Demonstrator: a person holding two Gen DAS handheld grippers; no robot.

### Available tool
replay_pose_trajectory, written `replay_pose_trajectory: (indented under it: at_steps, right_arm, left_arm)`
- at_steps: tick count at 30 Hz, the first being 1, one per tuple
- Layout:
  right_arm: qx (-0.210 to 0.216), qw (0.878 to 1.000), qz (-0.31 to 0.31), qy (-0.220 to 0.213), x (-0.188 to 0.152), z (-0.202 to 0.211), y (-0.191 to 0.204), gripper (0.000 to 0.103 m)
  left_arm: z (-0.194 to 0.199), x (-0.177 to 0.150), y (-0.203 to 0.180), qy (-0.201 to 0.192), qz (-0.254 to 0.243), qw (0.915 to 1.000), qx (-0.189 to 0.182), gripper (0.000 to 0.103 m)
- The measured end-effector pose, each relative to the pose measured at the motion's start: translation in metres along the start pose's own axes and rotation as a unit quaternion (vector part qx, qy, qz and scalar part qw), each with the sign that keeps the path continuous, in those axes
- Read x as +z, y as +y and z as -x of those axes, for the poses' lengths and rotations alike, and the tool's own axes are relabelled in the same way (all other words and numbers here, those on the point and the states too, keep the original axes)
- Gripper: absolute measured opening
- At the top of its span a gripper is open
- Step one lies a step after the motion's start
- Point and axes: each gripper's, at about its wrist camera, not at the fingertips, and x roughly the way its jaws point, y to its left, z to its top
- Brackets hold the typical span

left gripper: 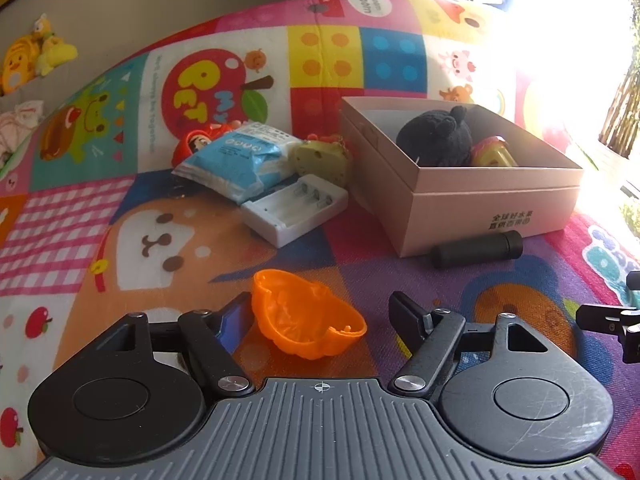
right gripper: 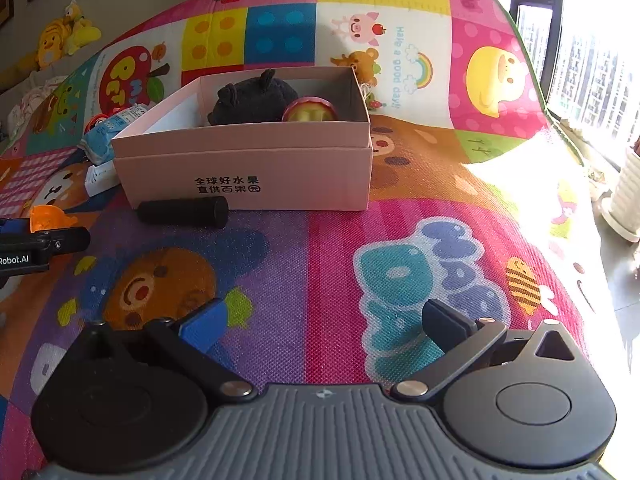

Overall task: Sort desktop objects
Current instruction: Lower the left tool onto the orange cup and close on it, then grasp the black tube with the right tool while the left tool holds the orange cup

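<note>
An orange plastic half-shell [left gripper: 304, 320] lies on the colourful play mat between the fingers of my left gripper [left gripper: 320, 308]. The left pad sits against its edge and the right finger stands clear of it, so the jaws are open. A pink cardboard box [left gripper: 480, 208] at the right holds a black plush [left gripper: 436, 140] and a red-and-yellow toy [left gripper: 494, 152]. A black cylinder [left gripper: 476, 248] lies against the box front. My right gripper [right gripper: 324, 312] hovers open over the mat, nothing between its fingers, with the box [right gripper: 248, 160] ahead and to its left.
Left of the box lie a white battery charger [left gripper: 296, 208], a blue-and-white packet [left gripper: 236, 160], a yellow cheese toy [left gripper: 320, 158] and a red figure [left gripper: 192, 144]. Plush toys [left gripper: 32, 56] sit beyond the mat's far left edge. A bright window and a white pot [right gripper: 628, 196] are at the right.
</note>
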Motion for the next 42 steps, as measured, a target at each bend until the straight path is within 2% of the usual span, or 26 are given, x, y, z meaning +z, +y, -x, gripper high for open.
replay_pose_trajectory:
  at_steps: [3,5,8,9,13,16,18,23,25,28,32,36,38,42]
  right_arm:
    - [-0.002,1.000,0.002,0.001,0.000,0.000,0.001,0.103]
    - [-0.002,1.000,0.003,0.001,0.000,0.000,0.001,0.103]
    - [-0.002,1.000,0.003,0.001,0.000,0.000,0.001,0.103]
    - [-0.002,1.000,0.003,0.001,0.000,0.000,0.001,0.103]
    - [-0.002,1.000,0.002,0.001,0.000,0.000,0.001,0.103]
    - [0.000,1.000,0.001,0.002,0.000,0.000,0.000,0.103]
    - [0.000,1.000,0.002,0.003,0.000,-0.001,0.001,0.103]
    - [-0.001,1.000,0.014,0.008,0.006,-0.003,0.007,0.103]
    - [0.023,0.999,0.014,0.020,0.012,-0.006,0.016,0.103]
    - [0.045,0.998,0.032,0.011,0.022,-0.010,0.042,0.103]
    - [0.032,0.997,0.066,-0.002,0.036,-0.026,0.078,0.102]
    - [0.041,0.998,0.045,0.015,0.051,-0.044,0.094,0.100]
    - [0.030,0.999,0.039,0.013,0.056,-0.049,0.100,0.097]
    - [0.024,0.999,0.039,0.008,0.061,-0.049,0.104,0.076]
  left_arm:
    - [0.004,-0.002,-0.002,0.002,-0.002,0.9997,-0.024,0.088]
    - [0.009,-0.005,-0.007,0.005,-0.016,0.9983,-0.057,0.095]
    - [0.019,-0.011,-0.016,0.005,-0.044,0.9953,-0.086,0.096]
    - [0.021,-0.012,-0.018,0.003,-0.050,0.9952,-0.084,0.096]
    - [0.028,-0.013,-0.018,-0.019,-0.062,0.9972,-0.036,0.097]
    - [0.024,-0.009,-0.013,-0.015,-0.046,0.9985,-0.027,0.096]
    - [0.019,-0.008,-0.013,-0.006,-0.038,0.9991,-0.018,0.090]
    - [0.016,-0.012,-0.009,0.004,-0.006,0.9999,-0.010,0.062]
    - [0.018,-0.016,-0.006,0.003,0.007,0.9999,-0.014,0.060]
    - [0.025,-0.021,-0.004,-0.003,0.014,0.9997,-0.019,0.060]
    - [0.032,-0.025,0.003,-0.013,0.030,0.9992,-0.023,0.063]
    - [0.034,-0.026,0.006,-0.024,0.043,0.9985,-0.025,0.073]
    - [0.035,-0.026,0.006,-0.028,0.042,0.9984,-0.025,0.077]
    - [0.037,-0.027,0.004,-0.034,0.038,0.9984,-0.023,0.084]
